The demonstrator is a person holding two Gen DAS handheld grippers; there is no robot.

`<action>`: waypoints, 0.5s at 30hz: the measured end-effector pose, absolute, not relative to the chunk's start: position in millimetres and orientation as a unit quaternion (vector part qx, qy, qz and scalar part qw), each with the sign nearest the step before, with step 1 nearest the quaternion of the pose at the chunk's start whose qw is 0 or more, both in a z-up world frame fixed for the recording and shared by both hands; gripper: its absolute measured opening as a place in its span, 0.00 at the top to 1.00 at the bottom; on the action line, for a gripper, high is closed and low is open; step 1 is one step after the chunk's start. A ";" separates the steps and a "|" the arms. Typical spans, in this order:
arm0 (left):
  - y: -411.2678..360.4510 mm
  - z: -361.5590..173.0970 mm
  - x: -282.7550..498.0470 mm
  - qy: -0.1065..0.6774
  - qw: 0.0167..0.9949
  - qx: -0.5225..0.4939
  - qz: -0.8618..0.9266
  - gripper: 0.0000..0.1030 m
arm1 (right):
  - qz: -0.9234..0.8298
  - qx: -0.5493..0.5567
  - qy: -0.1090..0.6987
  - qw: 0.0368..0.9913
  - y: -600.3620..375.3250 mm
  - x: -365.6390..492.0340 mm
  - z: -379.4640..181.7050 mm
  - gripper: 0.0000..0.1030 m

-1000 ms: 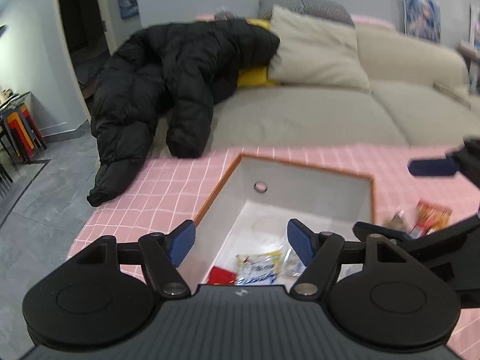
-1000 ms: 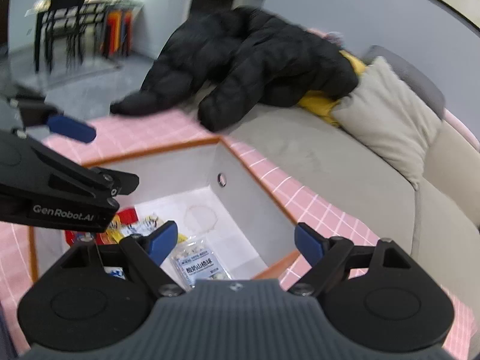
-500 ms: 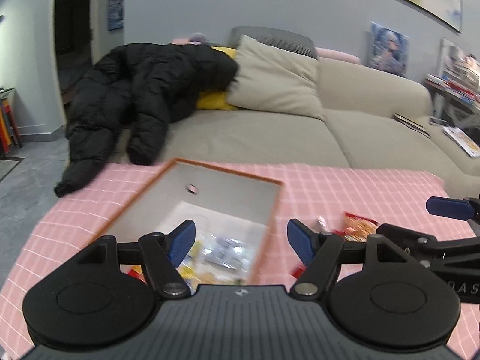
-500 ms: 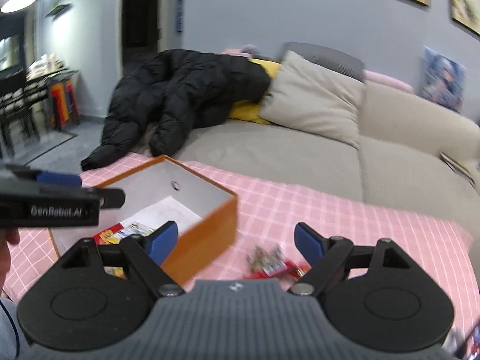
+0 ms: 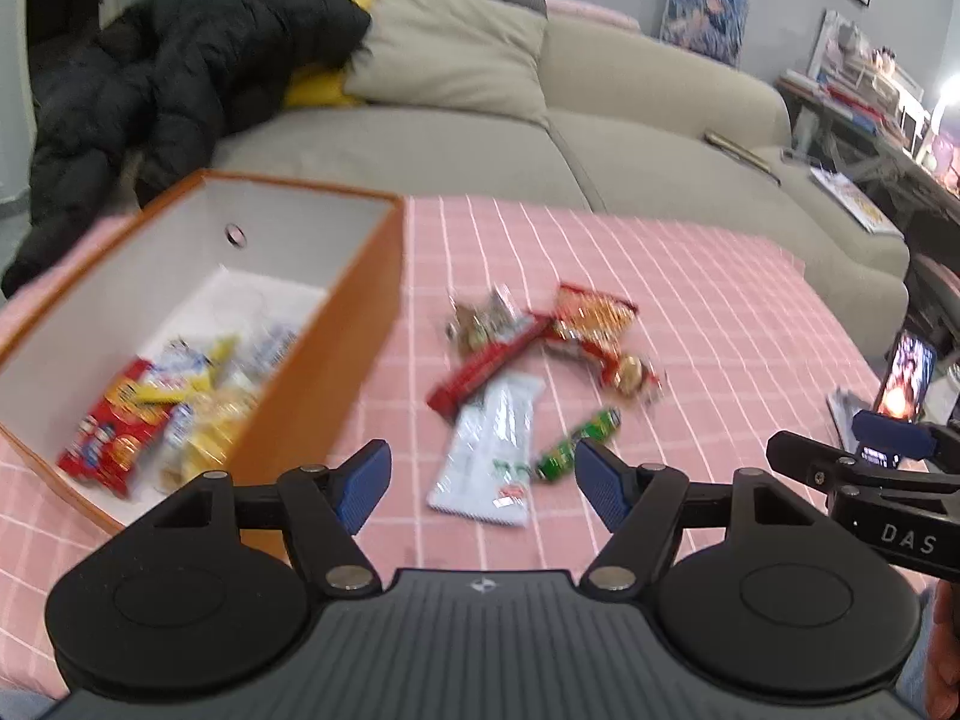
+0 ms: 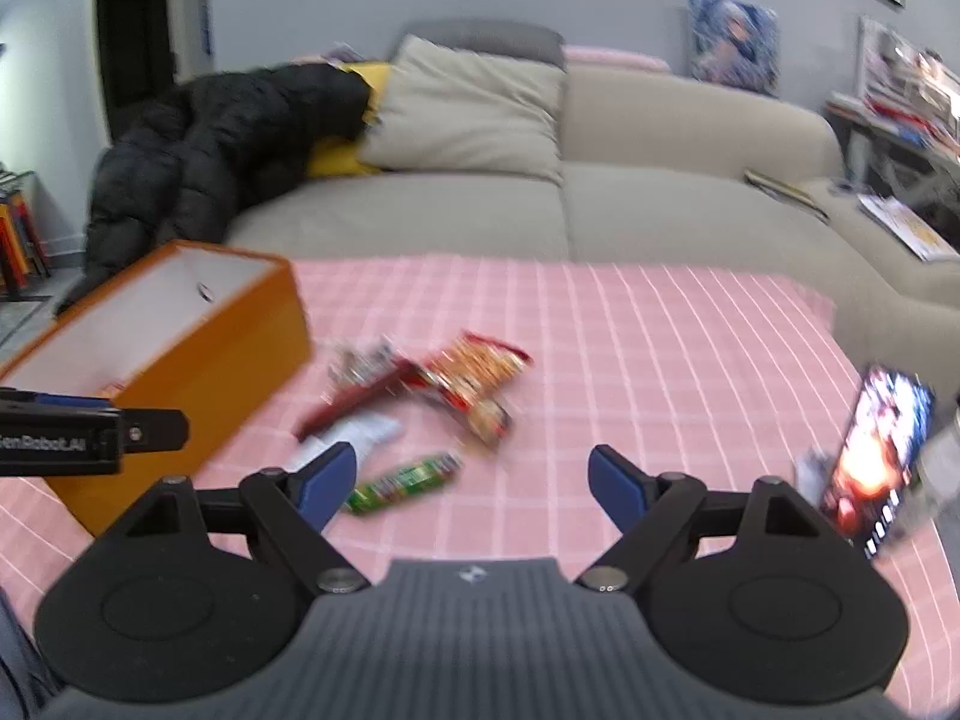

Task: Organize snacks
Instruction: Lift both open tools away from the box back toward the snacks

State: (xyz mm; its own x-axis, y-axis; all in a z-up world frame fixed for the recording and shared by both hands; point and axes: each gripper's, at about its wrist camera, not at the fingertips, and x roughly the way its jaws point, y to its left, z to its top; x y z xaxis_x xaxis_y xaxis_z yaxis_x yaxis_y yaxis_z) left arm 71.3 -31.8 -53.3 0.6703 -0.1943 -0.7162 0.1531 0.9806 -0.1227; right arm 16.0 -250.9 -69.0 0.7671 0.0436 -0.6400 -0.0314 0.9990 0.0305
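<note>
Both the left hand-held gripper [image 5: 483, 483] and right hand-held gripper [image 6: 471, 480] hover released and empty above the pink checked table [image 5: 690, 300]. Loose snack packets [image 5: 528, 366] lie mid-table. The orange box [image 5: 336, 360] near the table's left edge holds other snacks.

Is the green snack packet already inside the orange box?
No, the green snack packet lies on the pink checked tablecloth, outside the orange box and to its right.
</note>
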 end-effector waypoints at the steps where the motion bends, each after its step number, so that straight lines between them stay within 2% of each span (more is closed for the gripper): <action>1: -34.3 -56.6 71.5 0.398 0.912 -0.026 -0.101 0.20 | 0.017 0.013 0.347 0.937 -254.7 16.5 -73.6 0.27; 15: -45.7 -88.4 109.2 0.416 0.904 -0.004 -0.095 0.26 | 0.034 0.048 0.404 0.913 -241.8 62.0 -118.7 0.28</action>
